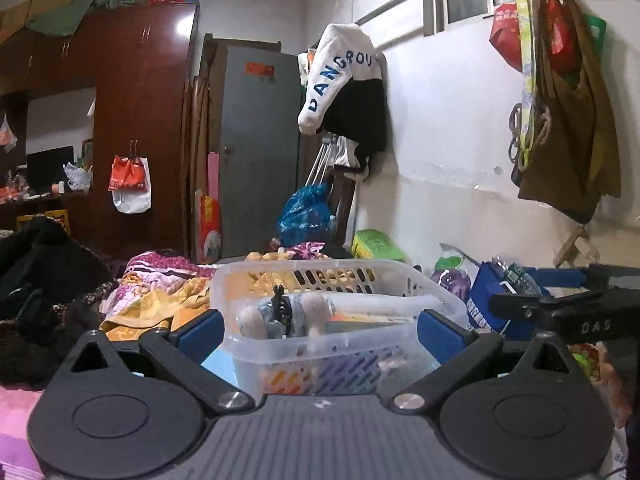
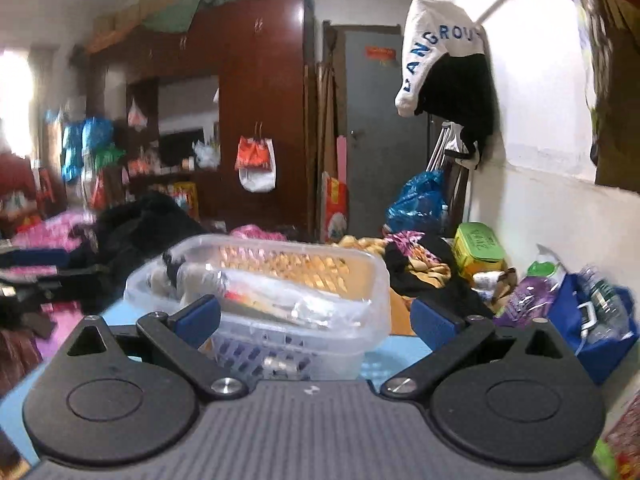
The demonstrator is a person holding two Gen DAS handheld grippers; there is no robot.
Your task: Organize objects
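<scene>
A clear plastic basket (image 1: 256, 280) with slotted walls sits on the light blue surface in front of both grippers. It holds a small stuffed toy (image 1: 280, 314) with a black hair clip on it, plus flat packets. My left gripper (image 1: 320, 332) is open, its blue pads on either side of the basket's near end. My right gripper (image 2: 316, 320) is open too, just before the basket (image 2: 372, 280), its left pad near the basket's front wall. The right gripper also shows at the right edge of the left wrist view (image 1: 560, 304).
Crumpled floral bedding (image 1: 160, 292) and black clothes (image 1: 40, 272) lie to the left. A green box (image 2: 478, 246), a purple packet (image 2: 528, 296) and a blue bag with bottles (image 2: 600, 320) line the white wall on the right. A wardrobe and a grey door stand behind.
</scene>
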